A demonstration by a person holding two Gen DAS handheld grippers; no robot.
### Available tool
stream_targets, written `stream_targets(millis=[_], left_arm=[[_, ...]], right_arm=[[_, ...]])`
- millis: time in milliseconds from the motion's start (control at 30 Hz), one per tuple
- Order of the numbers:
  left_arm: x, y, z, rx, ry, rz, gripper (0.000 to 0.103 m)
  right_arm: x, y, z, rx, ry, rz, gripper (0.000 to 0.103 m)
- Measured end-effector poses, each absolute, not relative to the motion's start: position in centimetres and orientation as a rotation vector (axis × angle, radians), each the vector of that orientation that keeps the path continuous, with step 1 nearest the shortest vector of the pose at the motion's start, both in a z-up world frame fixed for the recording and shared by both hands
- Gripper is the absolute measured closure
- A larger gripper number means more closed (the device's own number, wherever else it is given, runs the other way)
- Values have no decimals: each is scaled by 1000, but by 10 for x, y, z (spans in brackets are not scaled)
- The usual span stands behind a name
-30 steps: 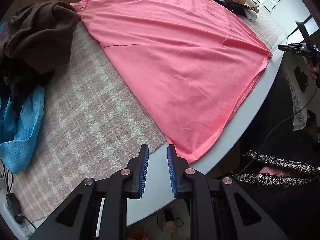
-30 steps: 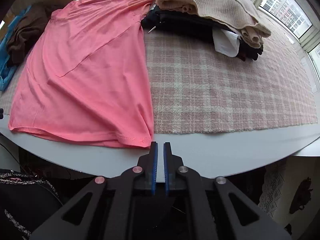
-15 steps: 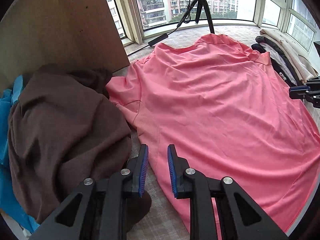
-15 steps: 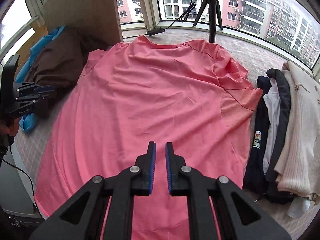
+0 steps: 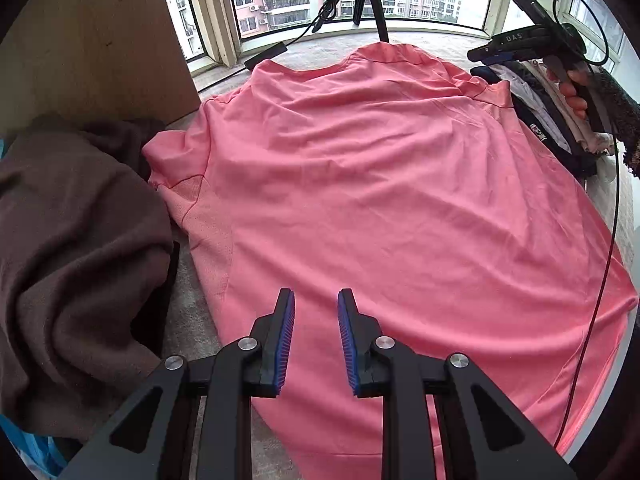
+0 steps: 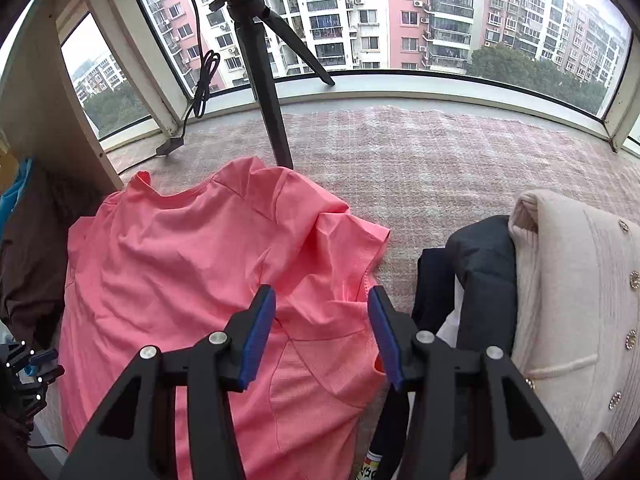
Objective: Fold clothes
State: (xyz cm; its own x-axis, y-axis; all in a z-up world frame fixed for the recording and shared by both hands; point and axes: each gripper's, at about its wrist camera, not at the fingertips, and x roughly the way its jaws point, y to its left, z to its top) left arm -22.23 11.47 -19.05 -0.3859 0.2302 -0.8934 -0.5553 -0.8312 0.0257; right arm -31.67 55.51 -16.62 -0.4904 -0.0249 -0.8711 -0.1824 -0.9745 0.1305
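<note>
A pink T-shirt (image 5: pixel 380 200) lies spread flat on the table, collar toward the window. My left gripper (image 5: pixel 316 300) hovers over its left side below the left sleeve (image 5: pixel 172 156), jaws a narrow gap apart and opening slightly, nothing between them. My right gripper (image 6: pixel 322 296) hangs above the shirt (image 6: pixel 180 264) at its rumpled right sleeve (image 6: pixel 352 240). Its jaws are opening wide and the pads press on nothing. In the left wrist view the right gripper (image 5: pixel 520 46) shows at the upper right, held by a hand. The left gripper (image 6: pixel 28 364) shows at the left edge of the right wrist view.
A brown garment (image 5: pixel 72 240) is heaped left of the shirt, over a blue cloth (image 5: pixel 32 452). Folded clothes, a cream cardigan (image 6: pixel 580 300) over a dark garment (image 6: pixel 484 272), lie to the right. A tripod (image 6: pixel 268 100) stands behind the collar. A wooden panel (image 5: pixel 100 40) rises at the back left.
Both grippers have swept from the table's front edge up over the shirt toward its sleeves. The right jaws have gone from shut to wide apart.
</note>
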Motion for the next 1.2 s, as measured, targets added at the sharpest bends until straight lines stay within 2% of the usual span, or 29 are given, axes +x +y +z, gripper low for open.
stream_targets(millis=[300, 333, 367, 433, 533, 633, 700, 767, 900, 1067, 1133, 1200], left_arm=[[-217, 114, -202, -1386, 478, 2222, 81], [-219, 115, -205, -1392, 475, 2218, 81], [-221, 115, -208, -1398, 473, 2214, 81], [-223, 117, -214, -1407, 465, 2202, 81], [-223, 120, -219, -1410, 460, 2189, 81], [-222, 122, -219, -1406, 467, 2179, 81], [-221, 122, -218, -1400, 490, 2178, 81], [-222, 118, -213, -1385, 494, 2187, 81], [-230, 105, -198, -1347, 512, 2239, 79], [-246, 89, -175, -1251, 619, 2352, 79], [-254, 83, -170, -1207, 691, 2384, 72], [-272, 74, -172, -1228, 736, 2413, 72]], right_arm=[[-374, 565, -210, -1642, 262, 2572, 56], [-375, 563, -211, -1645, 255, 2579, 62], [-375, 561, -210, -1645, 238, 2578, 99], [-372, 560, -204, -1609, 208, 2588, 98], [-371, 570, -190, -1466, 56, 2483, 98], [-379, 586, -194, -1501, 124, 2432, 97], [-382, 591, -197, -1556, 190, 2426, 88], [-377, 590, -190, -1521, 195, 2440, 70], [-347, 568, -158, -1440, 162, 2526, 69], [-307, 519, -130, -1489, 130, 2676, 69], [-287, 500, -120, -1506, 132, 2735, 69], [-270, 480, -113, -1531, 128, 2790, 69]])
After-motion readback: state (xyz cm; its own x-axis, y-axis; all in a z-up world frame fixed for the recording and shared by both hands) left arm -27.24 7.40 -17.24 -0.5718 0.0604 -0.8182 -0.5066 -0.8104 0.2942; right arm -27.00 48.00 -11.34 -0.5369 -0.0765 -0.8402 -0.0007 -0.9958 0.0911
